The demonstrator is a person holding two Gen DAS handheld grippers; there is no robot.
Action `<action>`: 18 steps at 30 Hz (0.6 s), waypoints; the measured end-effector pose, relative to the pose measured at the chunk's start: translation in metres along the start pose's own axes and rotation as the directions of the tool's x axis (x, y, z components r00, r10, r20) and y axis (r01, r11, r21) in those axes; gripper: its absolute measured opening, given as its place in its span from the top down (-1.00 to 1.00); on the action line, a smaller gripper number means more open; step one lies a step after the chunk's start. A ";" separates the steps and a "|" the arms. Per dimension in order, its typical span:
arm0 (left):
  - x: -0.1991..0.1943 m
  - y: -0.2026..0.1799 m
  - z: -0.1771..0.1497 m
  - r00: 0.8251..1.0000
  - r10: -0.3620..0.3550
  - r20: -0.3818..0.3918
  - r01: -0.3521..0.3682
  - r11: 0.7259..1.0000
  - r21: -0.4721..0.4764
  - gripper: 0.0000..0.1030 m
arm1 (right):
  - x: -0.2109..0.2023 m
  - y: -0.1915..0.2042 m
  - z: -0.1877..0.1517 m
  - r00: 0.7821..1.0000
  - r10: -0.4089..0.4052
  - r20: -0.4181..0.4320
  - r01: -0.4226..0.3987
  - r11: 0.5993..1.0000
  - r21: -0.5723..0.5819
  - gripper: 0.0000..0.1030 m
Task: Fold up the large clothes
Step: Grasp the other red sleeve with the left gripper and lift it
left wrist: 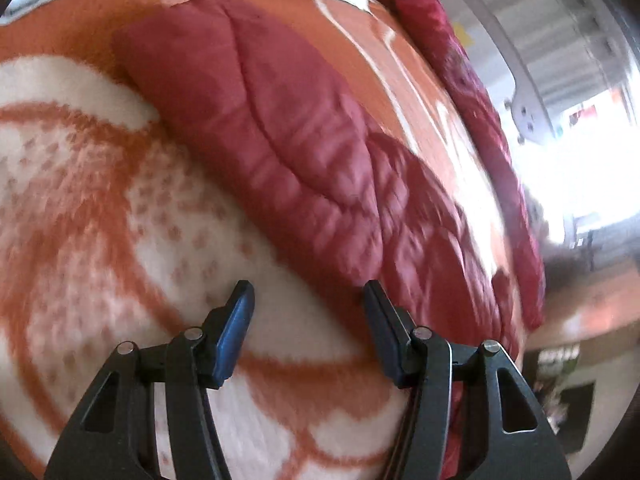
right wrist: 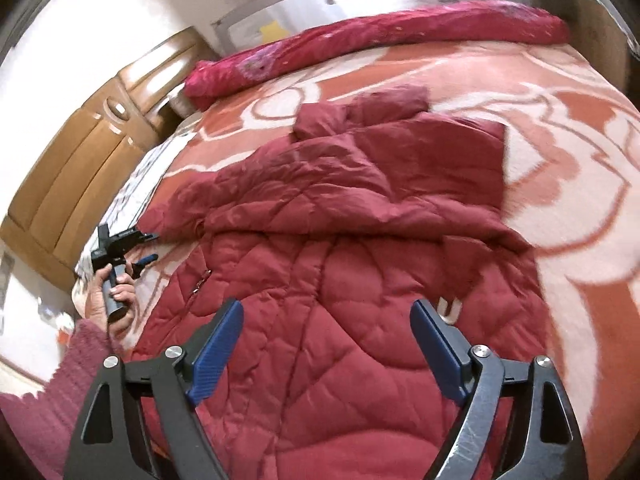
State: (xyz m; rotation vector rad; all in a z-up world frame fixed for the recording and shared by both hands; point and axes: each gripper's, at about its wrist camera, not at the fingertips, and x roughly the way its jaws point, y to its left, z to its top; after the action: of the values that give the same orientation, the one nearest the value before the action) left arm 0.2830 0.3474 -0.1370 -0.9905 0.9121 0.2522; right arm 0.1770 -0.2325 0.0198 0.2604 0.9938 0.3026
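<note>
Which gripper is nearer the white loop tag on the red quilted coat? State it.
Right. The right gripper hangs open over the red quilted coat, the white loop tag just beside one of its fingers. The left gripper sits off at the coat's far side edge.

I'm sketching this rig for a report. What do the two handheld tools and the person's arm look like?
Both tools, left tool and right tool, share one design: black cut-out linkage arms with silver pivot pins and blue ribbed finger pads. In the right wrist view the left hand grips a dark cylindrical handle, with a fuzzy maroon sleeve behind it.
</note>
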 end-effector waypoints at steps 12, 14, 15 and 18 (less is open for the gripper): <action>0.013 -0.008 0.042 0.995 0.050 0.087 -0.048 0.999 -0.026 0.39 | -0.006 -0.014 -0.033 1.000 0.006 -0.020 -0.005 0.996 0.086 -0.69; 0.012 -0.016 0.043 0.996 0.023 0.086 -0.023 1.000 -0.001 0.72 | -0.004 -0.011 -0.032 1.000 0.012 -0.019 -0.011 0.997 0.079 -0.69; 0.007 -0.018 0.043 0.995 0.014 0.098 -0.015 1.000 0.008 0.78 | -0.004 -0.010 -0.032 1.000 0.015 -0.017 -0.014 0.997 0.075 -0.69; -0.015 -0.038 0.035 0.989 -0.026 0.144 0.015 0.997 0.076 0.83 | -0.001 -0.005 -0.031 1.000 0.026 -0.011 -0.025 0.997 0.066 -0.69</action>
State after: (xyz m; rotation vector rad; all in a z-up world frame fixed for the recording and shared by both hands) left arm 0.3138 0.3580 -0.0944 -0.9006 0.7733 0.2671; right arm 0.1508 -0.2356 0.0029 0.3319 1.0141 0.2955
